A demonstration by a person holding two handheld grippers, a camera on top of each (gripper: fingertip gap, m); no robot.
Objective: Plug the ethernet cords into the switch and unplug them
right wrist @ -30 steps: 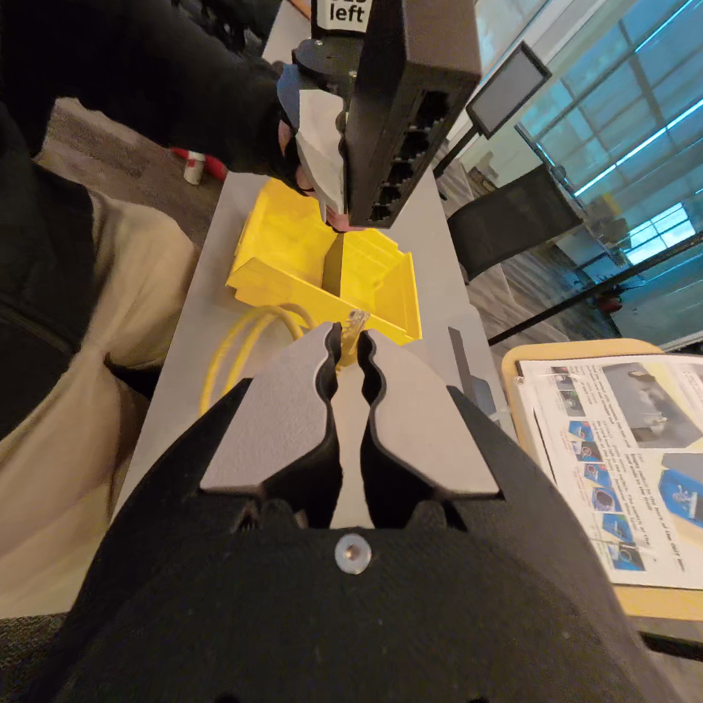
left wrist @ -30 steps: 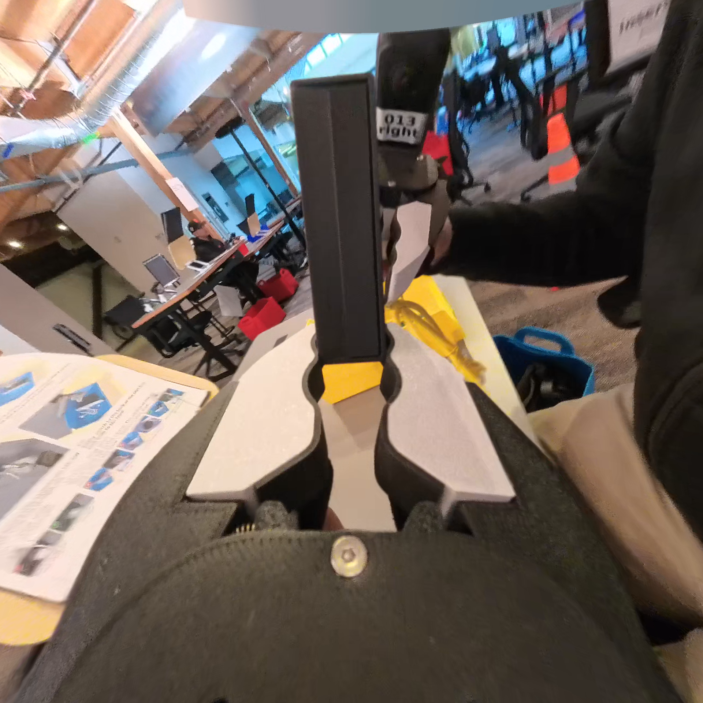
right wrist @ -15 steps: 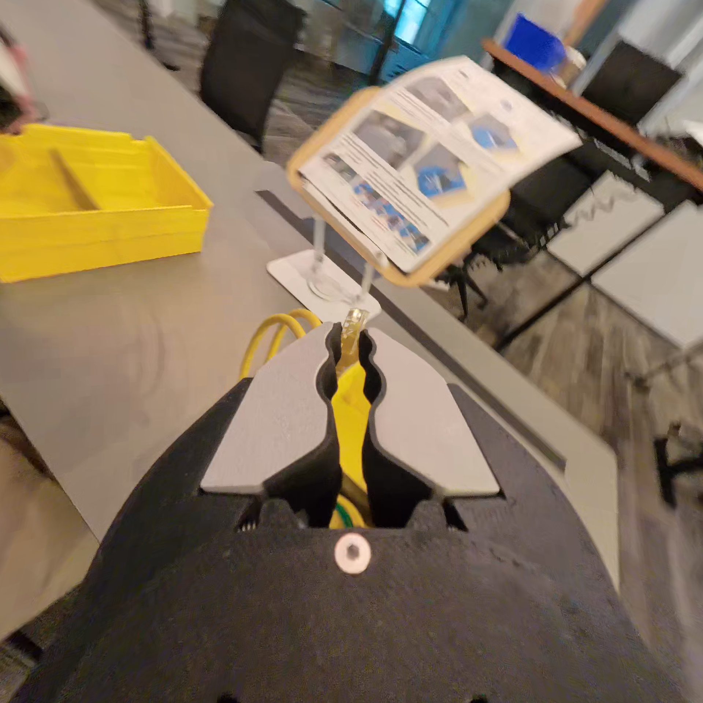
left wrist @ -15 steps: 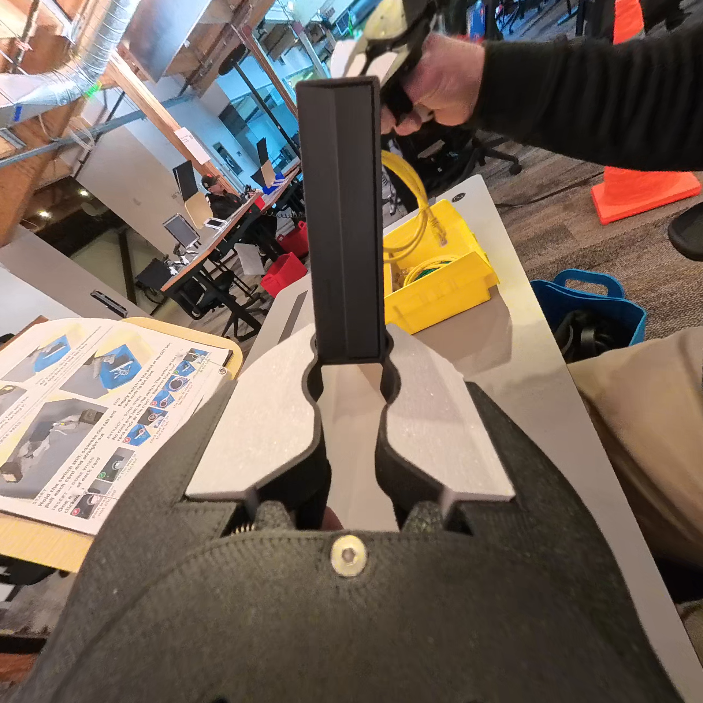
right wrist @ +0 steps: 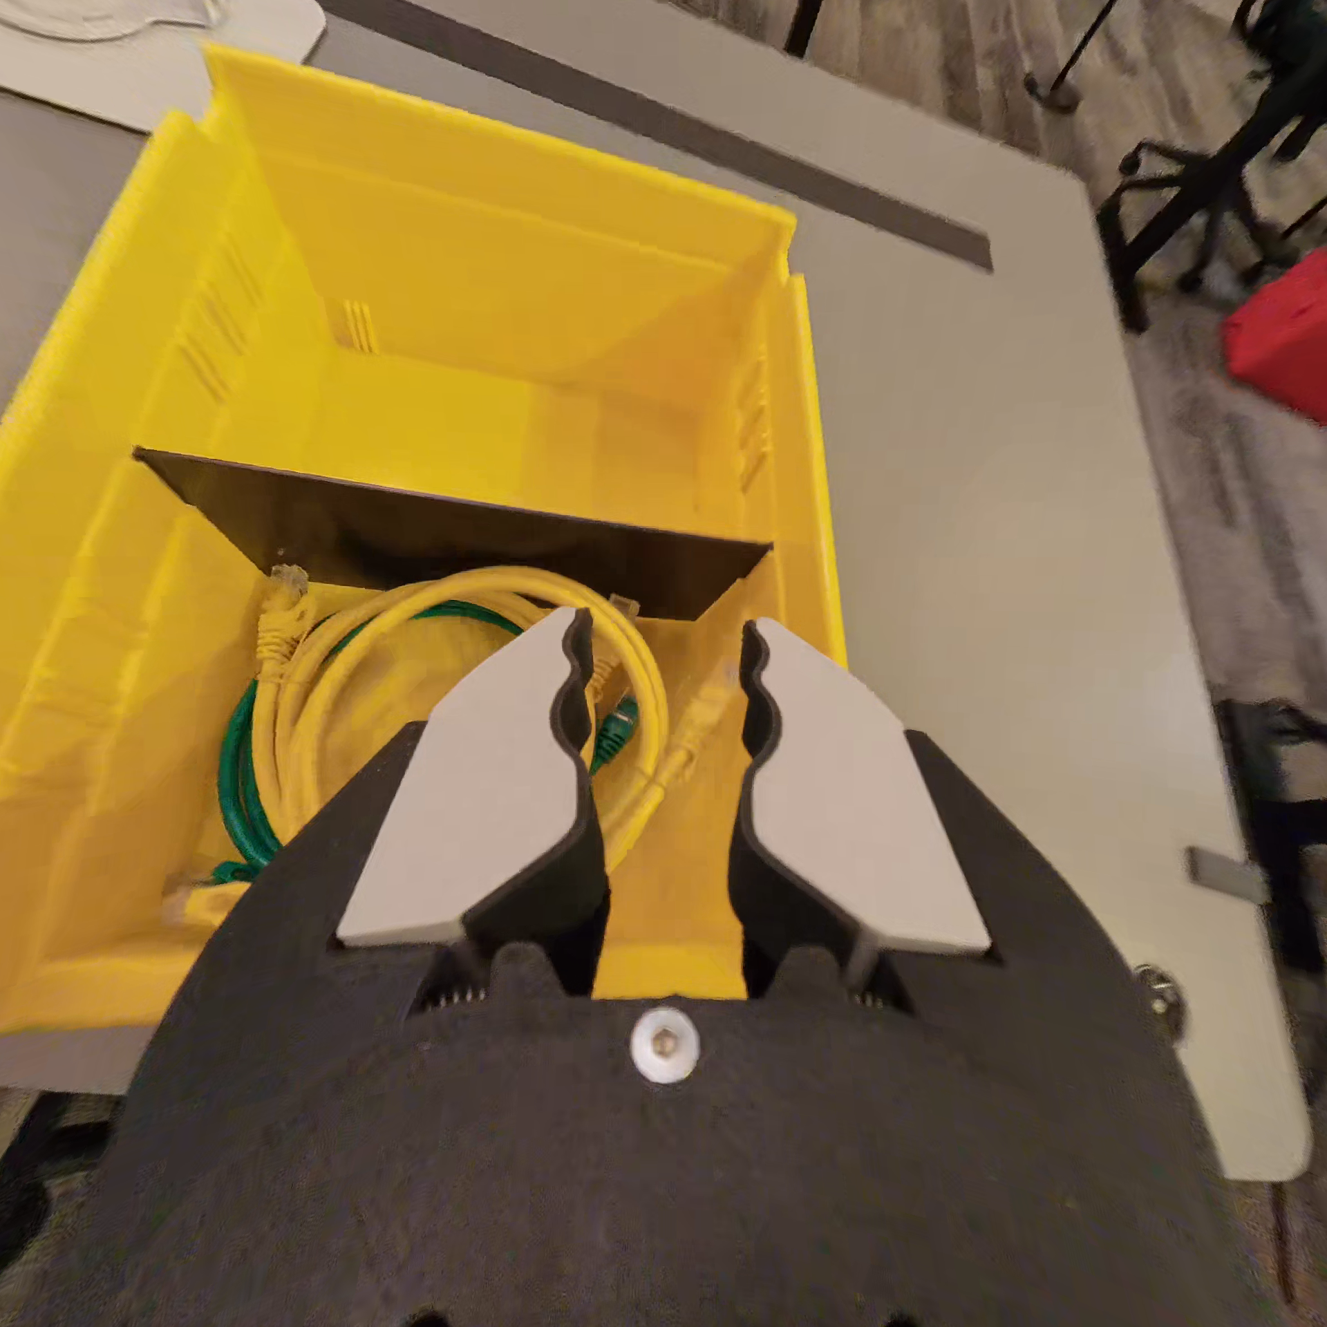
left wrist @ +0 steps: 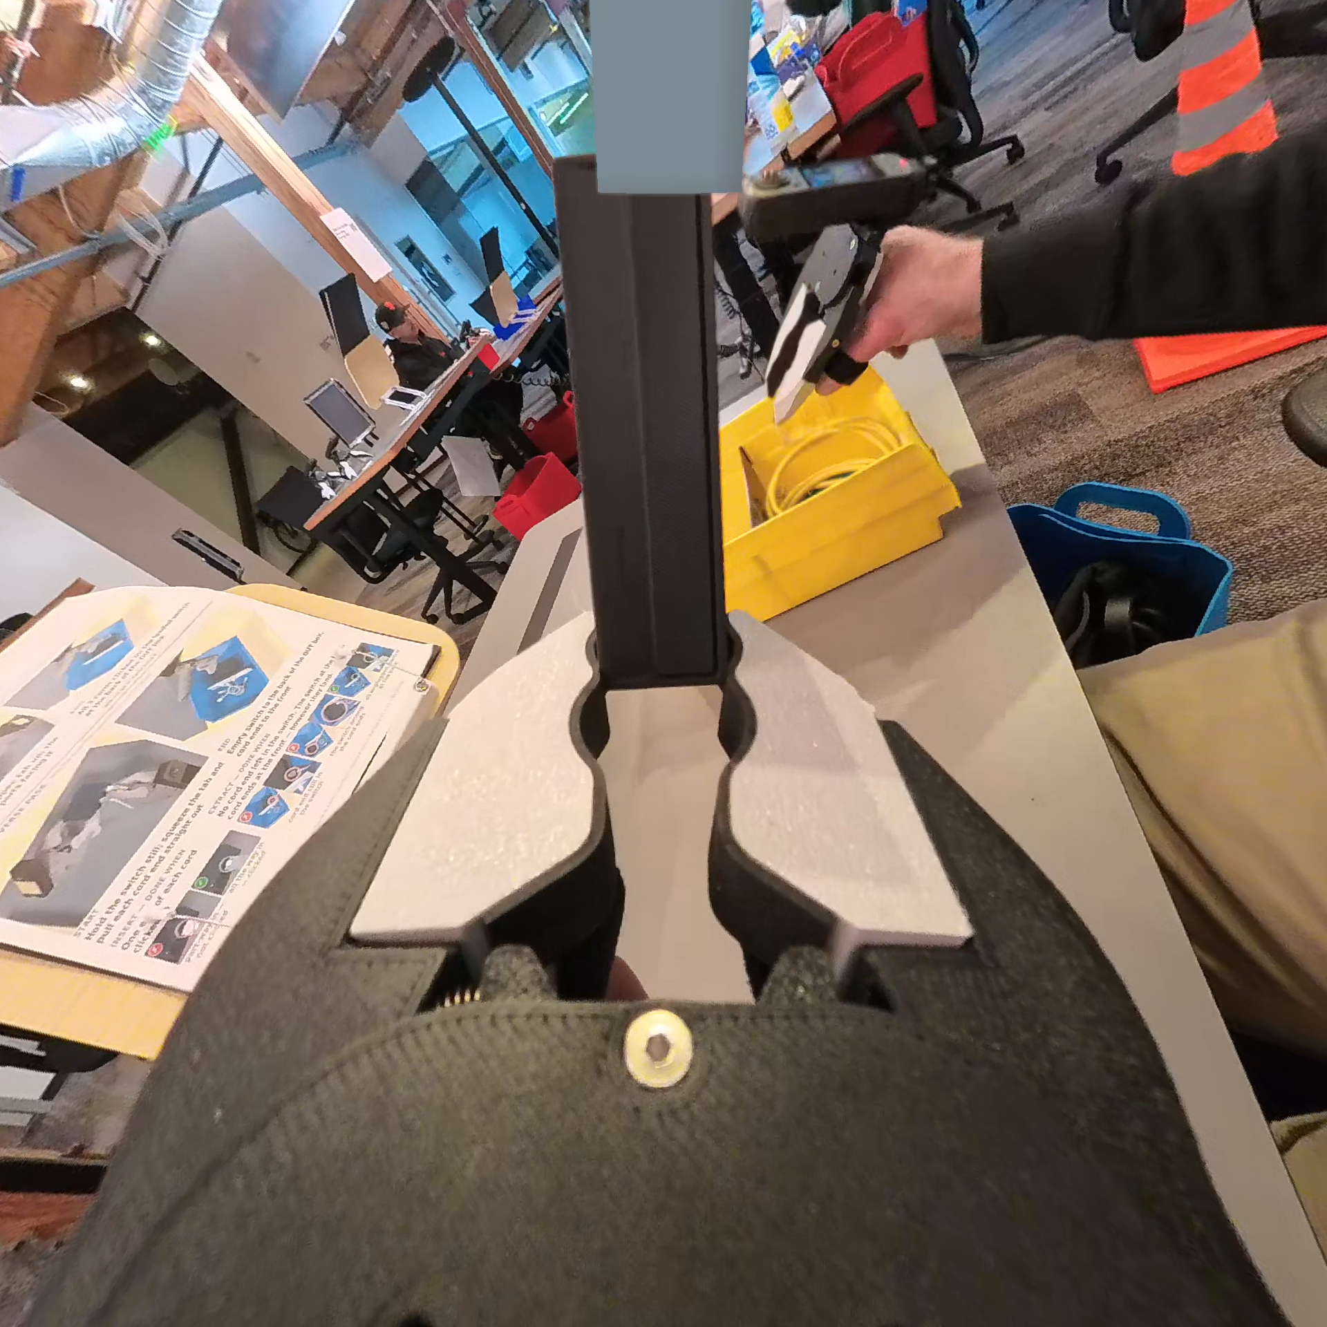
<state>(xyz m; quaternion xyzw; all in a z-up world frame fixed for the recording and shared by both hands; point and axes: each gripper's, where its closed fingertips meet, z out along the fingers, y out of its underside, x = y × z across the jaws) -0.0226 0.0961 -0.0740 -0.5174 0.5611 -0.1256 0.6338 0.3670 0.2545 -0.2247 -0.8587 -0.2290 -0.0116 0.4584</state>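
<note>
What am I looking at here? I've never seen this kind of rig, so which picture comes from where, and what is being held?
There is no robot. A person holds a two-finger hand tool in each hand, and a wide-angle camera on each tool looks forward along its fingers.

In the left wrist view, the left gripper is clamped on a black switch, which stands upright above the grey table. Farther off, the person's hand holds the right gripper over a yellow bin. A printed instruction sheet sits to the left.

The right wrist view looks down into that bin. The right gripper is open and holds nothing. A dark divider splits the bin: the near compartment holds coiled yellow cords and a green cord, and the far compartment looks empty.
</note>
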